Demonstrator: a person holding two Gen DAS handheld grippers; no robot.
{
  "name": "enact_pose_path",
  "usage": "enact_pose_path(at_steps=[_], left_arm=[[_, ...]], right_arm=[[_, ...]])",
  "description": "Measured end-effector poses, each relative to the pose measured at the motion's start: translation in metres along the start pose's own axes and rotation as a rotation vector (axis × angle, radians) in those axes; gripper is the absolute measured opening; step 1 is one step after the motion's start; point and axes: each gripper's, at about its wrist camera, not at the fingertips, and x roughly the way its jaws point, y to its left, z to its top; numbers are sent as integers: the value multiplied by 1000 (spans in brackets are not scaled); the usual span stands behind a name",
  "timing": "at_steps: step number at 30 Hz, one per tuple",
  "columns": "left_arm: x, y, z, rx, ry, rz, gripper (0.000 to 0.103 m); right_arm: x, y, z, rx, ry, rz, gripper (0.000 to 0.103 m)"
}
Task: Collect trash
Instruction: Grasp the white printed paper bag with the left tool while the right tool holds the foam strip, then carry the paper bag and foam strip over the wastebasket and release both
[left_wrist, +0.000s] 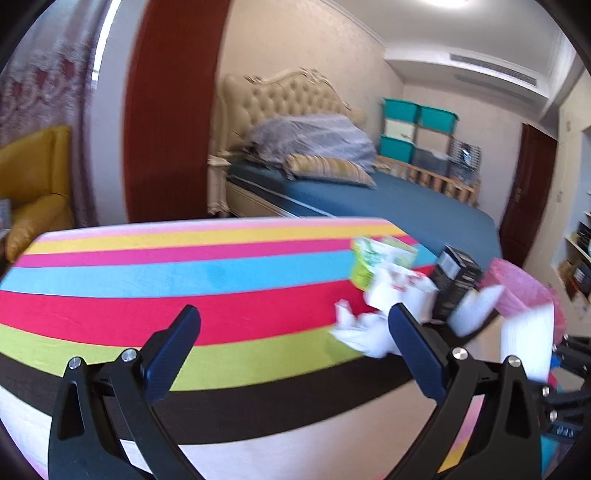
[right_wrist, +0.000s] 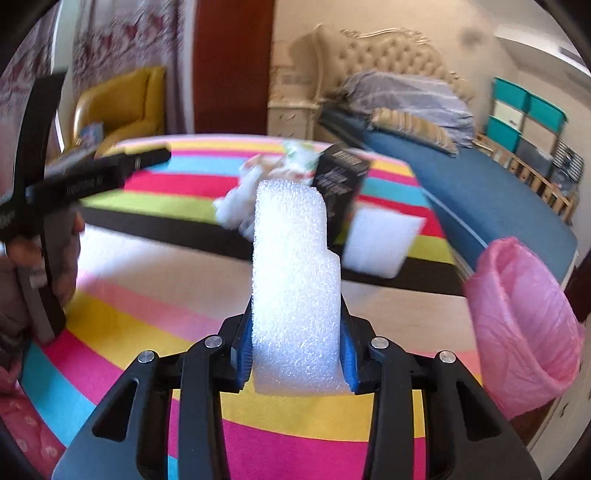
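Your right gripper (right_wrist: 295, 347) clamps a white foam block (right_wrist: 295, 295) above the striped rug (right_wrist: 147, 317), pink-lined bin (right_wrist: 524, 332) at right, while your left gripper (left_wrist: 295, 325) hangs spread wide near crumpled white paper (left_wrist: 360, 332).

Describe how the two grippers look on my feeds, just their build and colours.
Both match: the left gripper and right gripper have black linkage arms with triangular cut-outs, silver round pivot screws and dark blue finger pads. No cables or readable markings show on them.

A home bedroom. A bed (left_wrist: 406, 199) with a tufted cream headboard (left_wrist: 284, 96) stands behind the striped table (left_wrist: 184, 280). A yellow armchair (left_wrist: 33, 184) sits left of the bed.
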Motion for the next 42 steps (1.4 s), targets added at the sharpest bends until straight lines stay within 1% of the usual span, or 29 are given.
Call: enact_pose_path(at_steps=[3,9,12,16,18,19,20,21,22,23,25,26,30,34,38,42], left_arm=[[12,-22,2,51,44,-37,98],[41,-57,9,96,102,-93,98],[58,-70,12,114,138,-110,98],[87,-84,11,161,205,-106,98],[98,-85,11,156,248,-106,97],[101,-84,13,143,252,-113,96],[102,-84,15,131,250,-127,90],[102,-84,14,130,247,-138,71],[103,-82,14,132,248,-152,69],[101,-82,14,133,245,-160,69],[90,-81,13,126,201,-179,67],[81,-79,12,125,172,-177,66],[53,-79,8,142,94,-155,66],[24,-74,5,134,27,-146,66],[2,-73,1,141,-19,-148,67],[-12,-79,-1,160,-44,-158,67]], right_arm=[[-3,-9,-2,30,-10,-4,37],[-4,-17,-7,71,-7,-2,37],[-6,-18,-9,85,-15,2,37],[-10,-26,-12,114,-28,9,37],[-10,-27,-13,125,-31,13,37],[-10,-27,-13,125,-31,12,37],[-9,-26,-14,126,-31,12,37],[-8,-26,-14,129,-30,15,37],[-8,-25,-14,129,-30,16,37],[-8,-24,-15,131,-30,15,37],[-8,-23,-15,134,-32,19,37],[-8,-22,-15,135,-34,18,37],[-11,-21,-16,142,-44,19,37],[-13,-21,-17,148,-58,20,37],[-16,-20,-17,149,-69,17,37],[-20,-23,-17,160,-87,12,37]])
